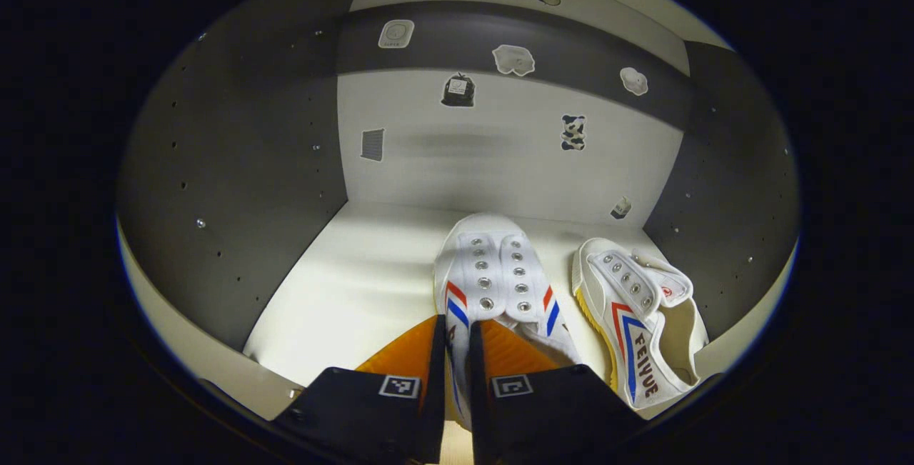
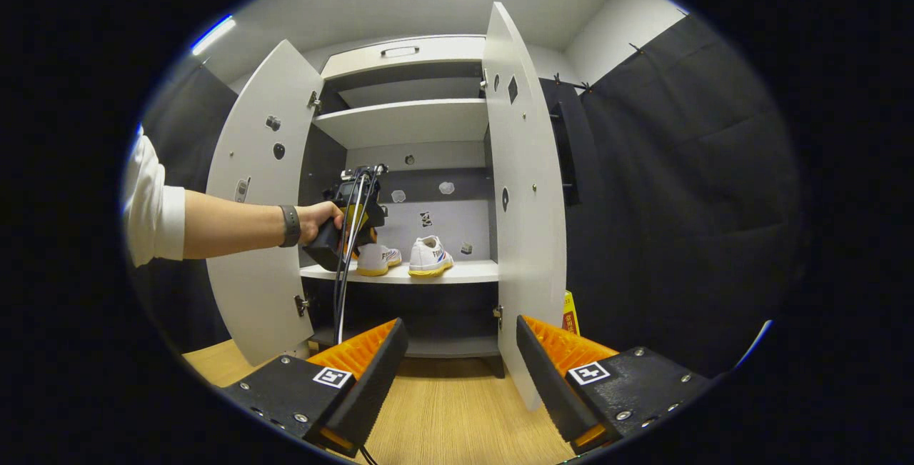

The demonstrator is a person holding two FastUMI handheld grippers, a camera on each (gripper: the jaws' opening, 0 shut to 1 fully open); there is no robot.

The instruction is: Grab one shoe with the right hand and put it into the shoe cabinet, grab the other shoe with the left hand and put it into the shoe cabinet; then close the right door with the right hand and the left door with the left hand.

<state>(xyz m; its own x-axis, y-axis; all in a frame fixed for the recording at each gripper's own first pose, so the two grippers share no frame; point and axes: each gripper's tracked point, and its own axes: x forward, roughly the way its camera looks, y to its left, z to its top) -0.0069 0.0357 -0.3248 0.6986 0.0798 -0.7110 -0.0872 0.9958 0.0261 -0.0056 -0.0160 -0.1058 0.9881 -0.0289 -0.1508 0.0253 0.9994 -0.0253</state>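
Observation:
Inside the shoe cabinet, a white shoe with red and blue stripes rests toe-away on the pale shelf. My left gripper is shut on its heel edge. The other white shoe lies tilted on its side just to the right. In the right gripper view, a hand holds the left gripper at the middle shelf, with one shoe beside it and the second shoe further right. My right gripper is open and holds nothing, low in front of the cabinet.
Both cabinet doors stand open: the left door and the right door, whose edge is close above my right fingers. Dark side walls flank the shelf. Wooden floor lies below. A yellow box stands behind the right door.

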